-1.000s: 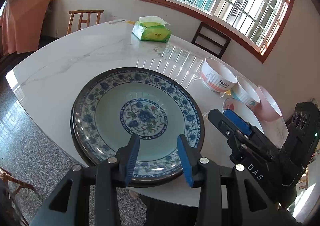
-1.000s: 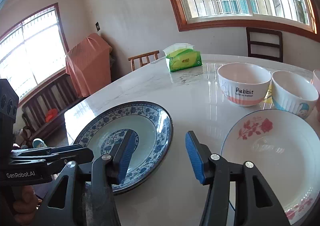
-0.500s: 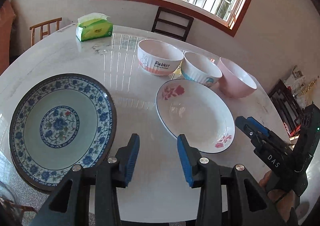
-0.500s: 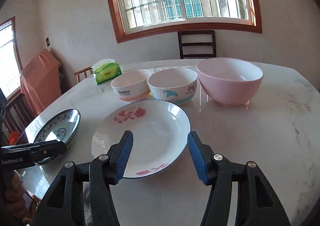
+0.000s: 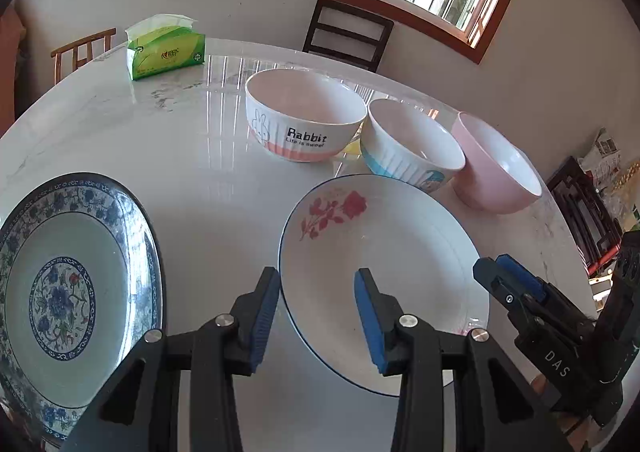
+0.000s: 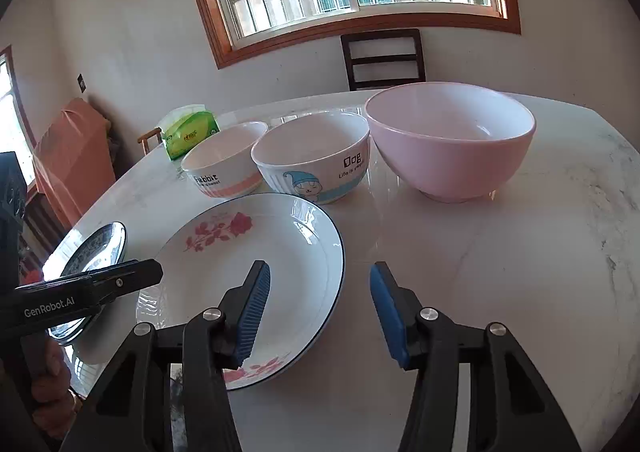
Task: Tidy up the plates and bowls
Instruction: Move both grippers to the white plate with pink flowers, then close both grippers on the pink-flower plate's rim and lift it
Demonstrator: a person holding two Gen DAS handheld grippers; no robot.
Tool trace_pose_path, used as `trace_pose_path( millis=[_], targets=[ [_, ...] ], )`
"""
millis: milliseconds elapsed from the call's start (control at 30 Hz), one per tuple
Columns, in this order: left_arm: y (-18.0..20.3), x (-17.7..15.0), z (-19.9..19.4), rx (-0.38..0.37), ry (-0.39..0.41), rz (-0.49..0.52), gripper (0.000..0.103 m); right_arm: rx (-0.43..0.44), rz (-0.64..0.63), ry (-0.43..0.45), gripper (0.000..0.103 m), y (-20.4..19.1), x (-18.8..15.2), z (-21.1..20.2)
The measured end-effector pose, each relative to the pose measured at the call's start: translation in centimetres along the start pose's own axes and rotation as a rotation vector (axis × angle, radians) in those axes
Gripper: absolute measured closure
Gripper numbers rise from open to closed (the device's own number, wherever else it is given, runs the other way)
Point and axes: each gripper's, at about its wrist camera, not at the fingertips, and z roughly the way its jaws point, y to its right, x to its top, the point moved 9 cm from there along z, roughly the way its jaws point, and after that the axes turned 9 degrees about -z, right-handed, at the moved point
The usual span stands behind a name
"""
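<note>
A white rose-patterned plate [image 5: 384,260] [image 6: 256,264] lies near the table's front edge. A blue-and-white floral plate [image 5: 68,292] [image 6: 90,248] lies to its left. Behind them stand a "Rabbit" bowl [image 5: 304,115] [image 6: 224,159], a "Dog" bowl [image 5: 408,143] [image 6: 312,159] and a larger pink bowl [image 5: 496,167] [image 6: 448,139] in a row. My left gripper [image 5: 316,316] is open and empty over the white plate's near left rim. My right gripper [image 6: 320,308] is open and empty over the plate's near right rim.
The round white marble table [image 5: 192,155] [image 6: 500,252] carries a green tissue pack [image 5: 166,47] [image 6: 188,131] at the back. Wooden chairs [image 5: 348,35] [image 6: 382,57] stand behind the table under the window. The table's front edge lies just below both grippers.
Both grippers have swung right, away from the blue plate, and now hover at the white rose plate. Both stayed open. No dish has moved.
</note>
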Motion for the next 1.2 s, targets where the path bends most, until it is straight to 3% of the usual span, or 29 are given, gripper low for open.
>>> trace_pose_path(
  millis=[267,467,667,733,833,1200],
  targets=[
    [-0.5,0.3,1.9,-0.018,-0.049,-0.041,0.063,0.033,0.010,-0.060,0.054,0.1,-0.2,1.6],
    [-0.6,0.0,3.4,-0.012,-0.093,-0.066,0.063,0.035,-0.006,-0.122,0.065,-0.2,-0.8,2.8],
    [-0.2,-0.1,3.6,0.019,-0.102,-0.021,0.065,0.030,-0.039,-0.168,0.073,-0.6,-1.2,3.7],
    [-0.6,-0.1,3.5,0.074,-0.086,-0.008,0.077,0.030,-0.041,-0.170,0.075,-0.4,-1.2,3.7],
    [-1.1,0.0,3.3,0.057,-0.084,-0.046,0.081,0.053,-0.021,-0.168,0.085,0.1,-1.2,3.7],
    [0.1,-1.3,2.4,0.056,-0.055,-0.043,0.082,0.024,-0.028,-0.151,0.087,0.8,-1.7,2.1]
  ],
)
